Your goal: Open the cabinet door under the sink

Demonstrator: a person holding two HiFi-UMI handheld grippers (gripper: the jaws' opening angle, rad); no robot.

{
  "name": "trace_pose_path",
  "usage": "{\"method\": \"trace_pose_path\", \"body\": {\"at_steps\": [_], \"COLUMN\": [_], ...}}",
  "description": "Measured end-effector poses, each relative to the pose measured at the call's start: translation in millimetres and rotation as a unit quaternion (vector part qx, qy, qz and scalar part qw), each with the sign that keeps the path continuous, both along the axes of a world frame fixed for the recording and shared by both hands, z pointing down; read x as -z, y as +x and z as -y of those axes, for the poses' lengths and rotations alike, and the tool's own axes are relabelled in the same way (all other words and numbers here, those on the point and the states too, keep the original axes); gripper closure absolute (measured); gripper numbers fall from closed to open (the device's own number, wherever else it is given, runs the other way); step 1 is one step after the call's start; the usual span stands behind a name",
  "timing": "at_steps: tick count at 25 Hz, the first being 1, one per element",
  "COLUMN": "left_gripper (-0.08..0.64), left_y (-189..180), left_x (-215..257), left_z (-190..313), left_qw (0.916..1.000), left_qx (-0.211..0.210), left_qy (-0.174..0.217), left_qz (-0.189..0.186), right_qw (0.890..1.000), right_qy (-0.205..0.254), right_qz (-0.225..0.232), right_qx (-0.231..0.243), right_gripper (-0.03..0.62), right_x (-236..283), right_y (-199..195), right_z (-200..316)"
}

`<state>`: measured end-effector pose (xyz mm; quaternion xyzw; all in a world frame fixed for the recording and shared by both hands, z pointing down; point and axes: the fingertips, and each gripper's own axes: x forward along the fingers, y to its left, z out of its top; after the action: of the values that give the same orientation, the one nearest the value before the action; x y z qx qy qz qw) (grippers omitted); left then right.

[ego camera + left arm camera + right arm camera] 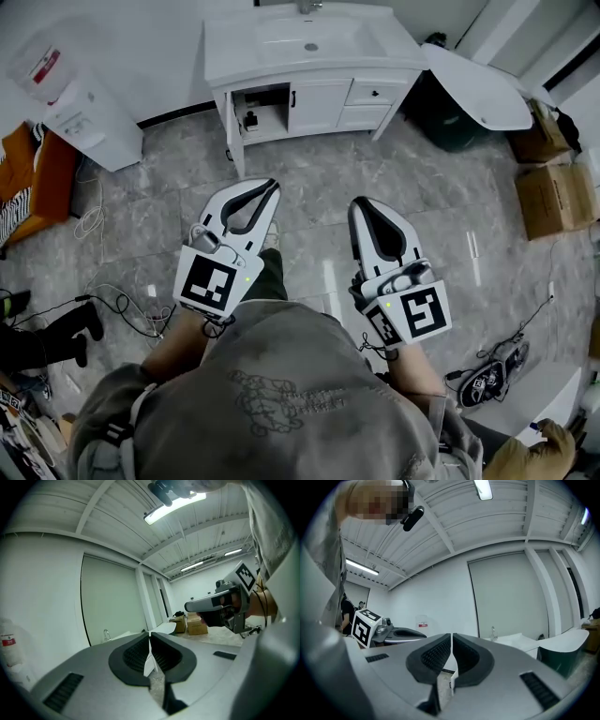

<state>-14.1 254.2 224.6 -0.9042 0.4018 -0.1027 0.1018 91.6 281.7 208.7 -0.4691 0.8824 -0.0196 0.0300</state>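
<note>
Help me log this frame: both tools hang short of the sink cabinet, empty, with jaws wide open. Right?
Not open: the left tool and right tool are both shut, jaws together in each gripper view. They are empty and short of the sink cabinet, as the head view shows.

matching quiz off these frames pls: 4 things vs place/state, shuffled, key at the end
Things
1. left gripper
2. sink basin
3. cabinet's left compartment
4. cardboard boxes

Place or state
A. far right in the head view
B. shut, holding nothing
C. set into the white vanity top
D. uncovered, dark interior showing

Pairs: 1-B, 2-C, 3-D, 4-A
</note>
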Motion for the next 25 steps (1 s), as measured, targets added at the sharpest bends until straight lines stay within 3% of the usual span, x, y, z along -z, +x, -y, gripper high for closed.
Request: {"method": "trace_pose_path", "body": {"at_steps": [13, 21, 25], "left_gripper": [0.532, 0.532, 0.532], "left_y": [-19.4, -41.3, -53.6], "left_x": [-13.4, -13.9, -11.2], "left_z": [113.5, 217.1, 268.8], "left_qw": [0.9994, 0.9985, 0.9987], "left_qx": [-0.005, -0.016, -0.028], "left_qy": [-0.033, -0.052, -0.042], "left_qz": [-0.002, 0.006, 0.006], "right_qw": [1.0, 0.999, 0.999], "right_qy": [-0.019, -0.032, -0.04], "right_qz": [0.007, -0.003, -0.005], "right_qx": [0.011, 0.005, 0.003], "right_gripper": [0.558, 0.558, 0.558], "right_x": [-1.4, 0.5, -3.9], "right_y": [-28.2, -55.8, -71.3], "right_z": [120.4, 228.3, 282.4]}}
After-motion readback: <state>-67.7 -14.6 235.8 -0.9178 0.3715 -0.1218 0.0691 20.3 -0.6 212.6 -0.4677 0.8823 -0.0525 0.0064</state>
